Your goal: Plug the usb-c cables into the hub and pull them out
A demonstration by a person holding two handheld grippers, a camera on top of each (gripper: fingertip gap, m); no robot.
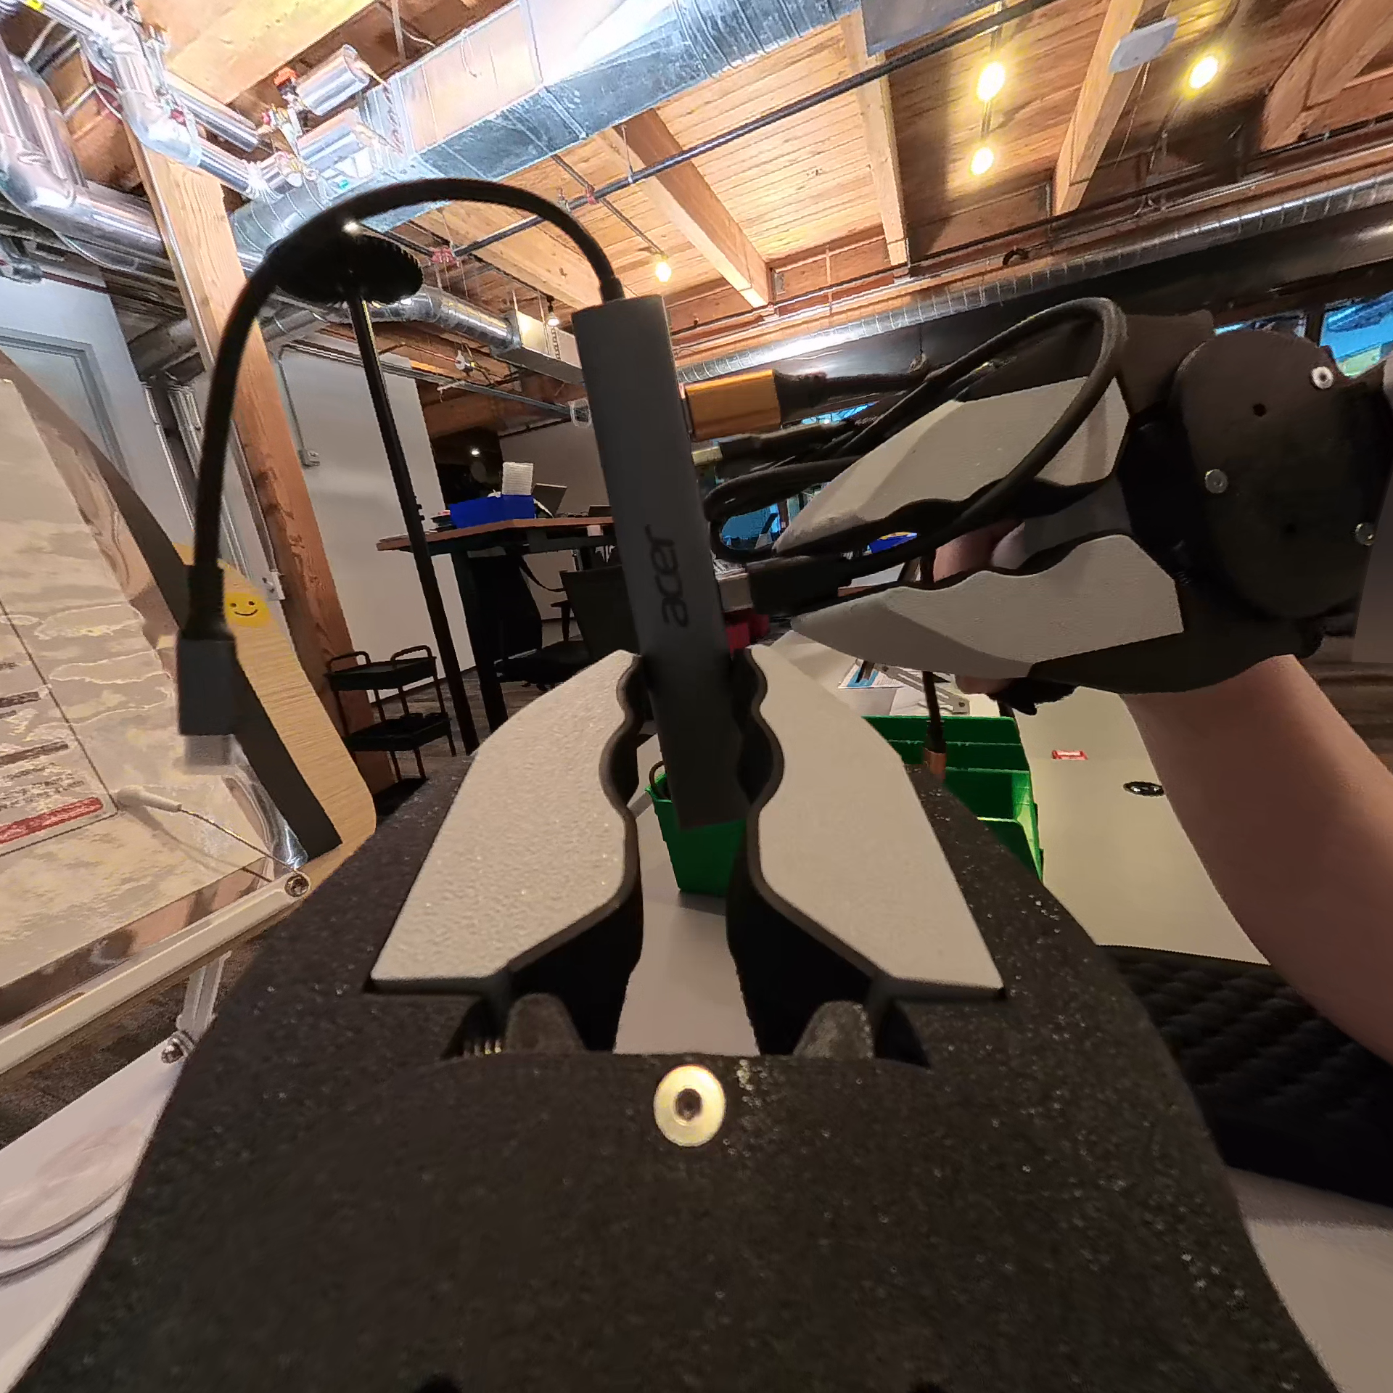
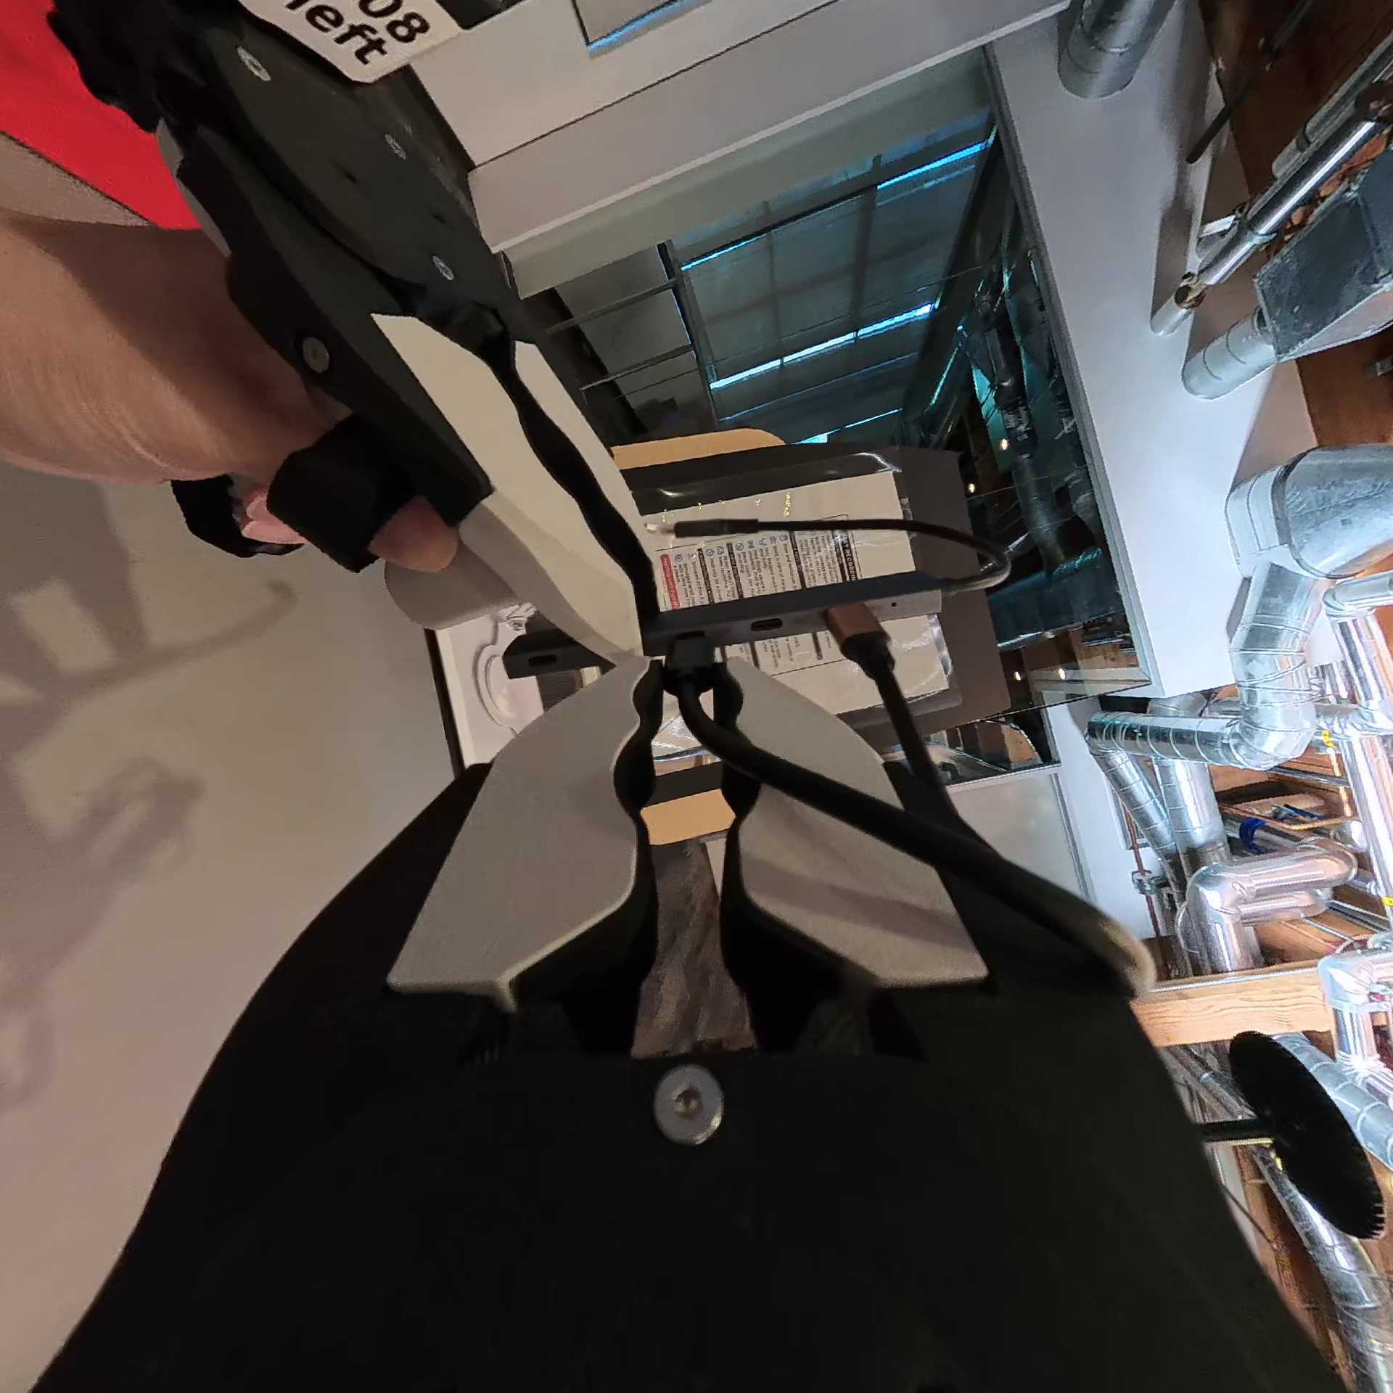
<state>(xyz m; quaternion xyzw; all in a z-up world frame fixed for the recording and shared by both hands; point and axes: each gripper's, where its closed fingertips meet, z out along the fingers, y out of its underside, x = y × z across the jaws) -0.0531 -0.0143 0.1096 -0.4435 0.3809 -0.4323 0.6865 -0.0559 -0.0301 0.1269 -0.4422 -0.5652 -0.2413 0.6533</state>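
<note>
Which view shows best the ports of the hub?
The right wrist view: the hub's port side faces it, with the copper plug in and the right tongs at a black plug. The left wrist view shows only its plain face.

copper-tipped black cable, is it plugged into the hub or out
Plugged in. In the right wrist view the copper-tipped black cable has its copper shell flush against a port on the slim grey metal hub.
</note>
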